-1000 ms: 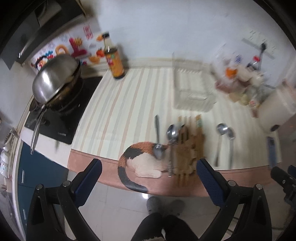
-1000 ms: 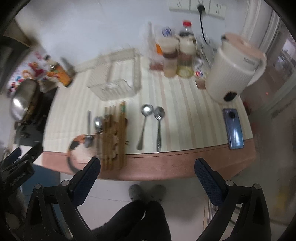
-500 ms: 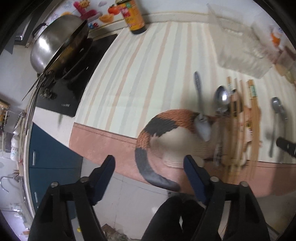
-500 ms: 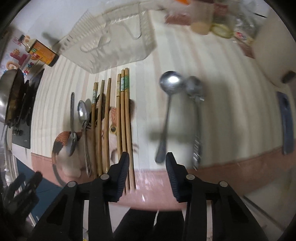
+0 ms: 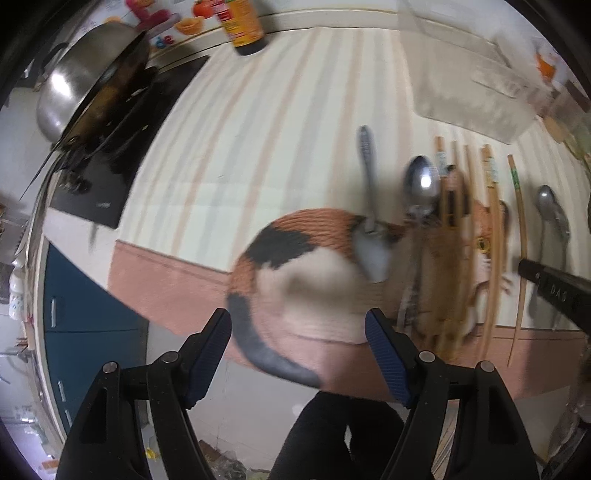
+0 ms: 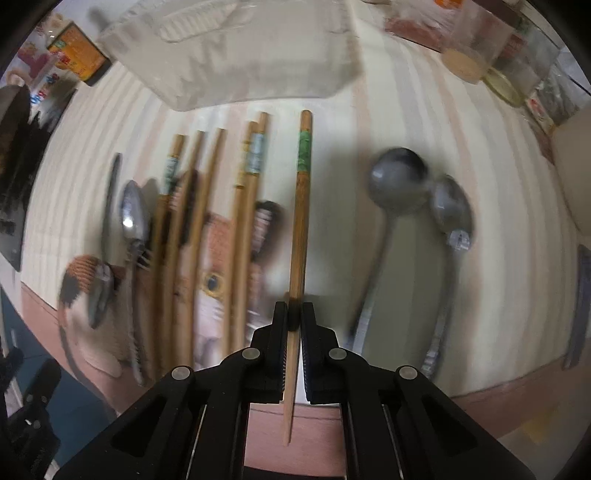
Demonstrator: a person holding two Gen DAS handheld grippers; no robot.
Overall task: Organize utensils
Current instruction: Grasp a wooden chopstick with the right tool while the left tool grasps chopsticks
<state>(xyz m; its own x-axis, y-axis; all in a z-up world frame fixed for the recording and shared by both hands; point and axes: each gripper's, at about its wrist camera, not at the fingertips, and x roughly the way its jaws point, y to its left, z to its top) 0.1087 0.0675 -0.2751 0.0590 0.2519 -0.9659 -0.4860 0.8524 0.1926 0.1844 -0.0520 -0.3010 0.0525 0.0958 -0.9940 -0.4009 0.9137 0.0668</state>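
Note:
My right gripper [image 6: 294,314] is shut on a wooden chopstick with a green band [image 6: 301,206], gripping it near its thin end. Several other chopsticks [image 6: 207,221] lie on a cat-shaped knitted mat [image 6: 210,295] to its left, with two spoons [image 6: 131,218] beside them. Two more spoons [image 6: 399,181] lie to the right. My left gripper [image 5: 299,354] is open and empty, above the cat mat [image 5: 303,273] near the counter's front edge. The spoons [image 5: 421,184] and chopsticks [image 5: 491,229] show in the left wrist view too.
A clear plastic rack [image 6: 240,51] stands behind the utensils. A sauce bottle [image 5: 242,26] and a wok on a stove [image 5: 88,85] are at the left. Jars [image 6: 491,55] stand at the back right, and a phone [image 6: 580,306] lies at the right edge.
My right gripper has come down and shut on the green-banded chopstick, shifting it away from the others. My left gripper has dropped closer to the cat mat.

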